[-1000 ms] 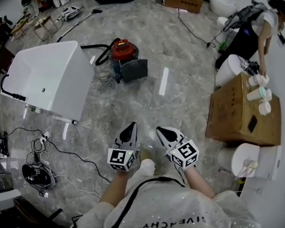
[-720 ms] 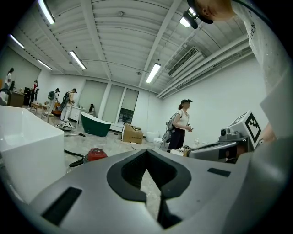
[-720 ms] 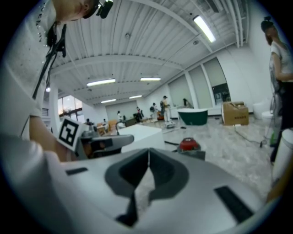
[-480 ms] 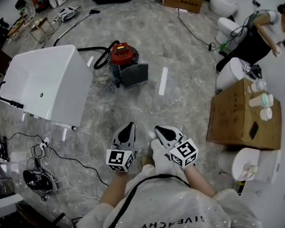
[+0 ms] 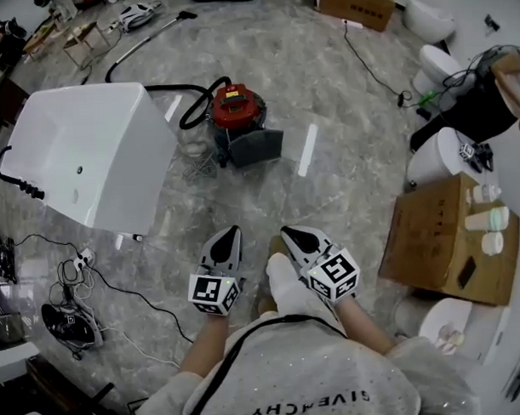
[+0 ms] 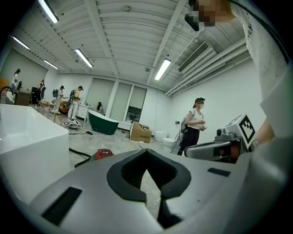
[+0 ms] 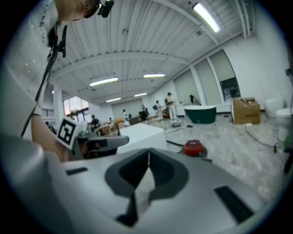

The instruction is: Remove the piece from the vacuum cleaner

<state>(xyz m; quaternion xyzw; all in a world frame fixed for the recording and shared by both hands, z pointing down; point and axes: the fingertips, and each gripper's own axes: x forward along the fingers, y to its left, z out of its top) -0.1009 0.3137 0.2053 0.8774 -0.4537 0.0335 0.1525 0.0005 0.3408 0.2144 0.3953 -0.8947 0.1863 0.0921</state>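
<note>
Two grippers hover side by side low in the head view, held out over the marble floor (image 5: 350,97). The left gripper (image 5: 229,235) has its fingers pressed together with nothing between them, and the right gripper (image 5: 291,236) is closed and empty in the same way. Both point away from the person, toward the vacuum cleaner (image 5: 237,110).

That vacuum cleaner stands upright on the floor well ahead of the grippers, just right of a white bathtub (image 5: 88,153). It is a squat canister with its red lid facing up, so it has no clear long axis from above. Its black hose (image 5: 191,111) leaves the left side, loops, and runs off toward the far left. A dark grey flat piece (image 5: 258,148) rests against the side of the canister nearest the person, tilted, with its broad face turned toward the grippers. Whether it is attached cannot be told.

Upside down on the person's pale shirt (image 5: 317,371) reads "GIVENCHY". Each gripper's cube carries black square markers.

At the right a cardboard box (image 5: 435,230) stands on the floor with a few pale cups (image 5: 488,219) on its top; what they hold cannot be made out. Another cardboard box (image 5: 355,3) sits at the far edge. The gripper views also show a dark green bathtub (image 6: 103,123) farther back in the hall.
</note>
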